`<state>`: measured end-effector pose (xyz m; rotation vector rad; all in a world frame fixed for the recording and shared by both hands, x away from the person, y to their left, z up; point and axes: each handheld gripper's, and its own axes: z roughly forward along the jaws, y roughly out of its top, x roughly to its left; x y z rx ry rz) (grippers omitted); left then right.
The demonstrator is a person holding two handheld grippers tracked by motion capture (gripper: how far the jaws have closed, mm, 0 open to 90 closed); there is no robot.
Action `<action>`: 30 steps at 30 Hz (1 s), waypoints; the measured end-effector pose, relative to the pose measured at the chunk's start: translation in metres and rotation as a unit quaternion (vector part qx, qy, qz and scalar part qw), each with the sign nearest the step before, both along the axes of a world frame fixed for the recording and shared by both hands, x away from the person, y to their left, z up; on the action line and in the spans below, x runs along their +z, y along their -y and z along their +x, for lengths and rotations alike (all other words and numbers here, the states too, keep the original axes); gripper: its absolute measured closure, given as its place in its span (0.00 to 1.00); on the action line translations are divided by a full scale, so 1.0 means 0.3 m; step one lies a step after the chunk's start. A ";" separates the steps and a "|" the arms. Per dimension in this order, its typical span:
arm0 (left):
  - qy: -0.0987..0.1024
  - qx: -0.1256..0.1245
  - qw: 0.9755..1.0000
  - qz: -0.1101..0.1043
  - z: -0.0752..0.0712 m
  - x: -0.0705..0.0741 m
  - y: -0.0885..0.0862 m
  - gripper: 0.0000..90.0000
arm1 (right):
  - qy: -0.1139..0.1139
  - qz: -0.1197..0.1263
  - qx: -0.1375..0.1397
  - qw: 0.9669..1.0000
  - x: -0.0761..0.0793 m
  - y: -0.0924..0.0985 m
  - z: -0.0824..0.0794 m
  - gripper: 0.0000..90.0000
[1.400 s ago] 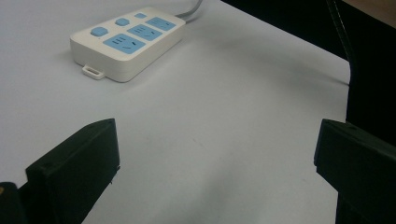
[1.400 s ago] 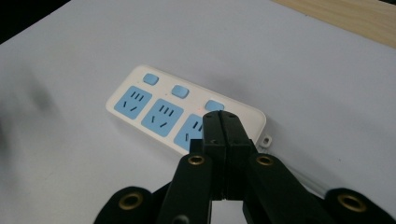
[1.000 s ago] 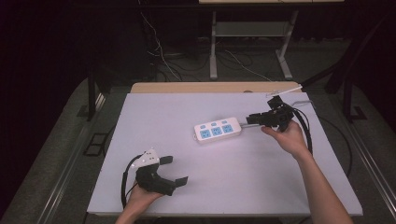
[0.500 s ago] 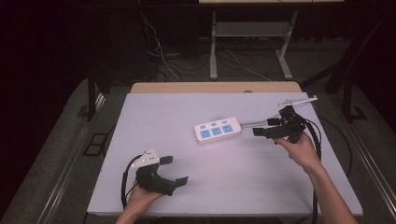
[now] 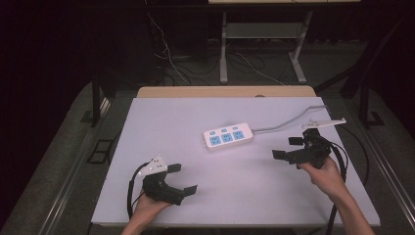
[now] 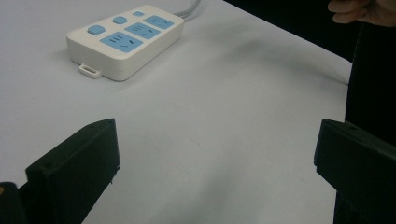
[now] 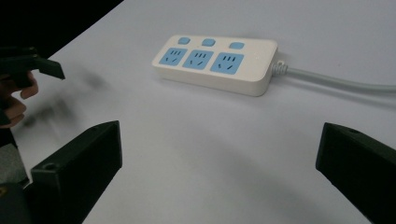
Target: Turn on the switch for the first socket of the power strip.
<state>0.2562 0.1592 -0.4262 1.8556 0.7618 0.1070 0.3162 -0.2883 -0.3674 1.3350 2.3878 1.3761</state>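
Note:
A white power strip [image 5: 228, 136] with three blue sockets and three blue buttons lies flat at the middle of the table; its grey cable [image 5: 288, 122] runs off to the back right. The strip [image 6: 126, 39] sits far ahead of my left gripper [image 6: 215, 158], which is open and empty. That left gripper [image 5: 183, 178] rests near the front left edge. My right gripper [image 5: 286, 148] stands to the right of the strip and apart from it. Its jaws have just been opening and nothing is between them. In the right gripper view the strip [image 7: 215, 63] and cable [image 7: 336, 81] lie beyond the open right gripper [image 7: 219, 163].
The white table top [image 5: 244, 205] has a wooden strip [image 5: 225, 91] along its back edge. Behind it, cables [image 5: 166, 58] lie on a dark floor beside a metal stand [image 5: 224, 54]. The left gripper [image 7: 32, 65] shows at the far left of the right gripper view.
The right gripper has opened and drawn back from the strip's cable end toward the near right. The strip and the left gripper have stayed put.

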 end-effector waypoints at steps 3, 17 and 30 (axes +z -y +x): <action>-0.001 0.002 1.000 0.000 0.001 0.000 -0.002 0.00 | -0.003 0.008 0.002 1.000 -0.017 0.005 -0.028 0.00; -0.006 0.000 1.000 0.007 0.007 -0.007 -0.001 0.00 | 0.009 0.006 -0.002 1.000 -0.105 0.034 -0.184 0.00; -0.012 0.006 1.000 0.010 0.015 -0.013 -0.006 0.00 | 0.005 0.017 -0.019 1.000 -0.196 0.049 -0.245 0.00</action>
